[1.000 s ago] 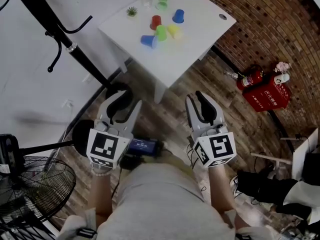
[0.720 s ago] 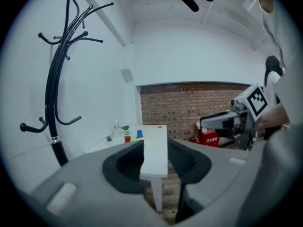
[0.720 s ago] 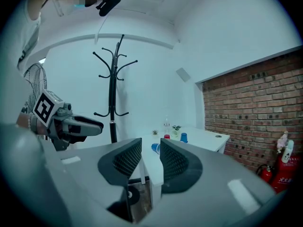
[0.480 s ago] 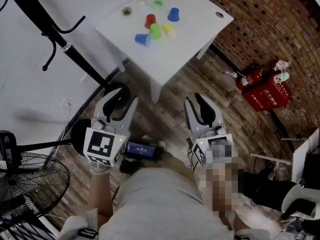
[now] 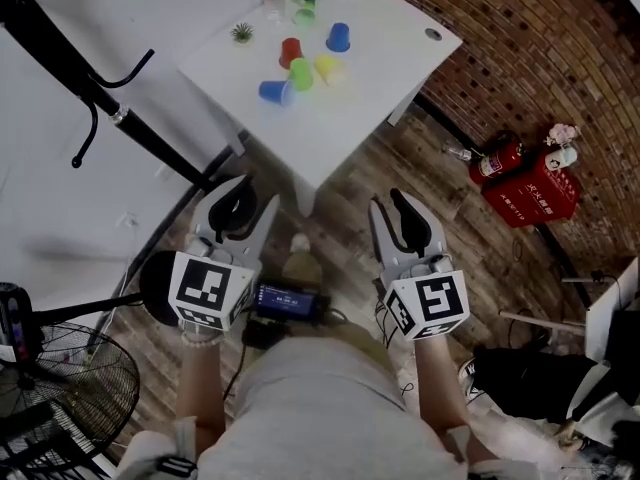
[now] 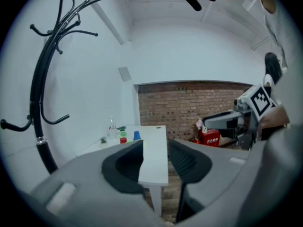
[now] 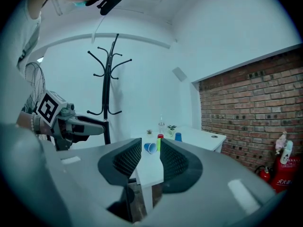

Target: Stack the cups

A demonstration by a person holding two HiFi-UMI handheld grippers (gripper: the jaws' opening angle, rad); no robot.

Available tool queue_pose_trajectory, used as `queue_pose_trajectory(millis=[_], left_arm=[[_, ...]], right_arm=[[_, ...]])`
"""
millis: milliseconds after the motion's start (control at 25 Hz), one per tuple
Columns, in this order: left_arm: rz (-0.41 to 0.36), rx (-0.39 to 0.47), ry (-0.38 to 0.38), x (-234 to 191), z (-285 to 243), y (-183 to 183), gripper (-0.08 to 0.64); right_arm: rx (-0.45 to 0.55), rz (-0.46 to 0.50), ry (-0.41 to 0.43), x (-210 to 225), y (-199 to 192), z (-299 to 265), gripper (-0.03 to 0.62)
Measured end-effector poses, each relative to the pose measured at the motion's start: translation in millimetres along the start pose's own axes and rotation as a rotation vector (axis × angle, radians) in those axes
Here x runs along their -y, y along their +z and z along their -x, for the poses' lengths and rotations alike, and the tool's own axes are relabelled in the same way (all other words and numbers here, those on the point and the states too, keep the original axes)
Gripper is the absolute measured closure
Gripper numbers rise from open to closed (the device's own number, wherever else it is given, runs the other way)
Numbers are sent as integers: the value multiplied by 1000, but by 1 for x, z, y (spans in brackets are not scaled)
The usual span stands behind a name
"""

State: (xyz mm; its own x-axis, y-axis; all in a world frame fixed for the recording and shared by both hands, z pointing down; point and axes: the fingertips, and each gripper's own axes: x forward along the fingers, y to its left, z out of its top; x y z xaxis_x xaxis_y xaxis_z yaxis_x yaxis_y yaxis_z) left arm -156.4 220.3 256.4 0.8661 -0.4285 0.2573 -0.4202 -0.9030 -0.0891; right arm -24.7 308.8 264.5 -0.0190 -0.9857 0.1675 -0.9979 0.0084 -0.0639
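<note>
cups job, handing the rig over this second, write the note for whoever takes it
Left claw: open, empty, short of the white table.
Right claw: open, empty, also short of it.
Cups: red cup, green cup, yellow cup, blue cup and a tipped blue cup on its side, grouped on the table, all separate.
Done: nothing stacked.
Left: reach the table, nest all five.
</note>
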Motion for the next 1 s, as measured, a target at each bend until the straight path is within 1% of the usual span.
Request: queue_pose_trajectory(millis=[200, 600, 800, 920, 1000], left_arm=[[1, 1, -12, -23, -34, 4, 402], [48, -20, -29, -77, -102, 3, 397], [71, -39, -39, -105, -129, 1, 397], [70, -56, -46, -118, -145, -4, 397], [53, -66, -48, -126, -155, -10, 396]], right_arm=[[-1, 4, -6, 18, 7, -33, 485], [-39, -5, -12, 55, 15, -108, 485], [-53, -7, -14, 67, 18, -141, 485], [-65, -17, -20, 73, 14, -159, 485], [-72, -21, -22, 77, 9, -171, 485]])
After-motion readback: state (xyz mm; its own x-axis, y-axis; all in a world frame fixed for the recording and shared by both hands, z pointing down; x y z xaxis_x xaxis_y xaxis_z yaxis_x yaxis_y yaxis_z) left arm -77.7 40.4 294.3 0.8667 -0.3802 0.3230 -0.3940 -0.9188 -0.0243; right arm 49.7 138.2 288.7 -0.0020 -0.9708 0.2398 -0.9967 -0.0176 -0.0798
